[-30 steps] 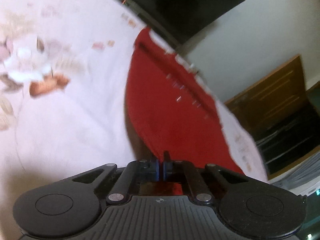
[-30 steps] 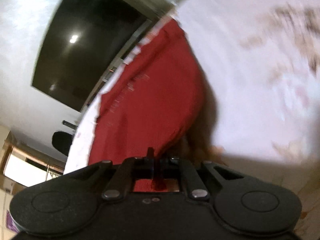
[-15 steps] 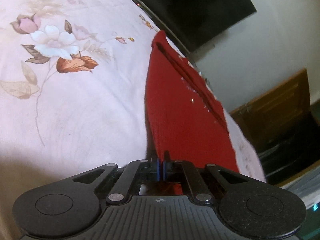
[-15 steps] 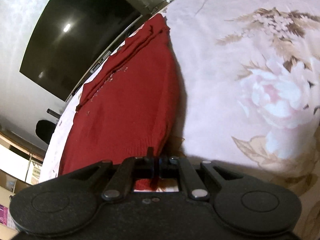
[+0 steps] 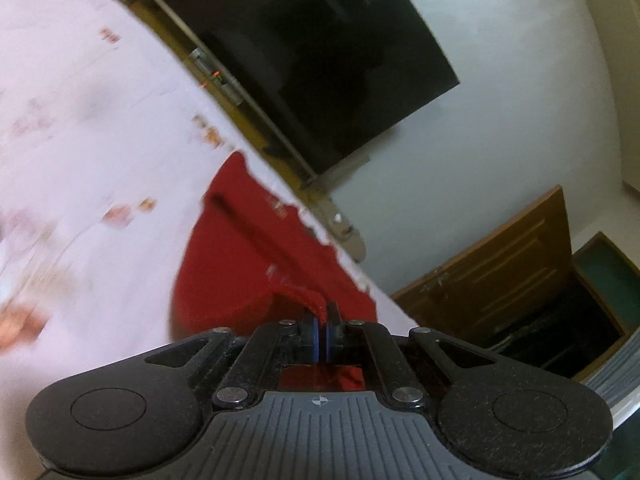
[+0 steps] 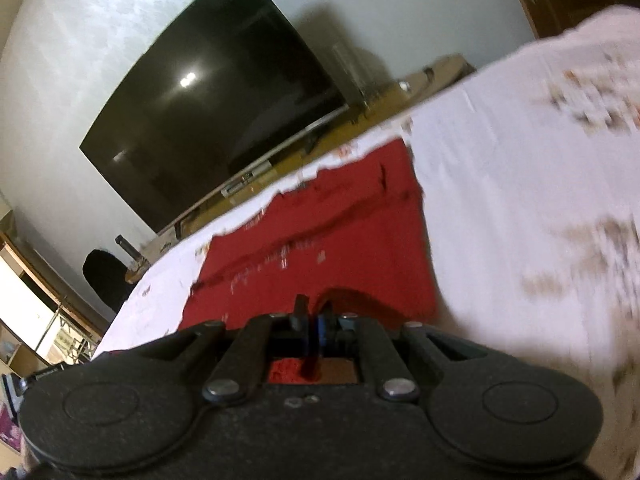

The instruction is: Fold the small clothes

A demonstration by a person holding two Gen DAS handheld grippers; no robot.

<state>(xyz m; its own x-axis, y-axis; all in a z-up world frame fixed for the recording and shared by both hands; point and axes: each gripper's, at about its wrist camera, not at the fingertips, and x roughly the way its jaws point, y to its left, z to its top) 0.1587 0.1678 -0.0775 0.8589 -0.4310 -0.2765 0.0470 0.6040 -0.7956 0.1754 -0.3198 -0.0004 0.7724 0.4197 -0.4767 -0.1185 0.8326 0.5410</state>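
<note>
Red knit garment point(image 5: 256, 264) lies flat near the far edge of the floral bedsheet point(image 5: 100, 128), its near hem pinched in both my left gripper point(image 5: 322, 322) and right gripper point(image 6: 313, 322), fingers clamped tight, so I want both corners level and carried over evenly.

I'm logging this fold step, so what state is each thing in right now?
left hand-held gripper: shut on the near edge of the red garment.
right hand-held gripper: shut on the near edge too.
red garment: far part flat on the bedsheet, near edge lifted.
floral bedsheet: spread out under the garment.
television: screen dark.
</note>
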